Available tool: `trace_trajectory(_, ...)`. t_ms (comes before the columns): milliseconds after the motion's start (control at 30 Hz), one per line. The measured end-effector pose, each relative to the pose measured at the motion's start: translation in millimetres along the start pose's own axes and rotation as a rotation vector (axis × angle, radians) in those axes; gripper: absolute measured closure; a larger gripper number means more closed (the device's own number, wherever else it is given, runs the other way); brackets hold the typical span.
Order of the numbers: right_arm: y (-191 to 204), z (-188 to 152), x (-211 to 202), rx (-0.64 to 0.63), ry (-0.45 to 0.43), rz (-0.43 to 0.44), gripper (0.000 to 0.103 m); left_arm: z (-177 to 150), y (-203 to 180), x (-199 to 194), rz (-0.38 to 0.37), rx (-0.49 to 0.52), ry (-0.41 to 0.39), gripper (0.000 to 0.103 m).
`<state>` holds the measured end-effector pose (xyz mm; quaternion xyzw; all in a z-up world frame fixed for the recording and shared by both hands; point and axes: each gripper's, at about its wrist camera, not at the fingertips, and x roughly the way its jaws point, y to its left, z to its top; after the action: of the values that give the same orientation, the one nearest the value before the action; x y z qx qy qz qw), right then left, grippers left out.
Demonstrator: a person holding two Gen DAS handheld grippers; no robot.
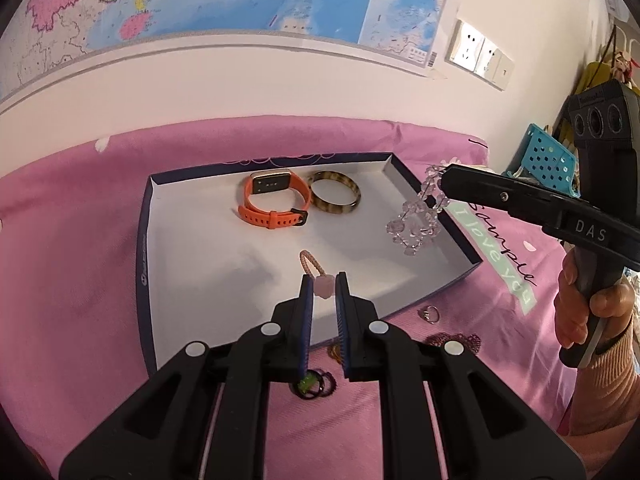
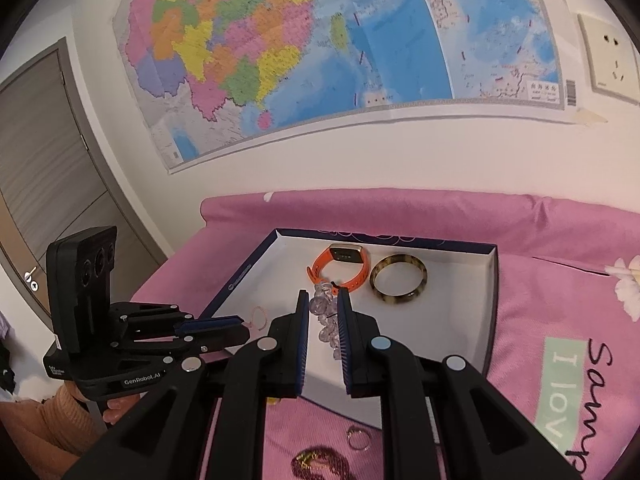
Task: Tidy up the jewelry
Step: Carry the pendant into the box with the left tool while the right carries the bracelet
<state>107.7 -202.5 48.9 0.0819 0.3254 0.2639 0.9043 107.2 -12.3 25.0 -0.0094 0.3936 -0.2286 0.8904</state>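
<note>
A shallow white box (image 1: 200, 264) with dark blue walls sits on the pink cloth. In it lie an orange watch (image 1: 274, 204) and a tortoiseshell bangle (image 1: 335, 198). My left gripper (image 1: 324, 286) is shut on the pink charm of a peach hair tie (image 1: 310, 262), low over the box floor. My right gripper (image 2: 323, 304) is shut on a clear bead bracelet (image 2: 326, 320), which hangs above the box's right side in the left wrist view (image 1: 416, 224). The box (image 2: 420, 340), watch (image 2: 340, 268) and bangle (image 2: 398, 284) also show in the right wrist view.
On the cloth in front of the box lie a silver ring (image 1: 429, 314), dark hair ties (image 1: 316, 386) and a reddish chain (image 1: 456, 340). A blue perforated basket (image 1: 540, 156) stands at the far right. A wall with a map rises behind the table.
</note>
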Motion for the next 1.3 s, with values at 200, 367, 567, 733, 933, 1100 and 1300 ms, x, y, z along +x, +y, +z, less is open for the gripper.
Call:
trace_trajectory(200, -6, 4, 19, 0.034, 0.022, 0.013, 0.091, 5, 4, 10, 0.018, 0.005, 0.012, 0.091)
trace_trajectory(367, -11, 6, 33, 0.066, 0.039, 0.028, 0.091, 9, 7, 20, 0.037, 0.008, 0.026, 0.091)
trace_trajectory(567, -13, 9, 43, 0.081, 0.040, 0.033, 0.091, 14, 9, 28, 0.055, 0.014, 0.039, 0.091)
trace_trajectory(733, -19, 10, 52, 0.112, 0.050, 0.047, 0.091, 19, 10, 35, 0.075, 0.019, 0.053, 0.091)
trace_trajectory(933, -30, 8, 61, 0.151, 0.061, 0.038, 0.091, 25, 12, 45, 0.100, 0.023, 0.070, 0.091)
trace_trajectory(1100, -41, 2, 64, 0.171, 0.071, 0.005, 0.091, 26, 15, 54, 0.111, 0.023, 0.096, 0.091)
trace_trajectory(1300, -49, -3, 67, 0.170, 0.093, -0.058, 0.091, 28, 16, 66, 0.117, 0.023, 0.120, 0.091)
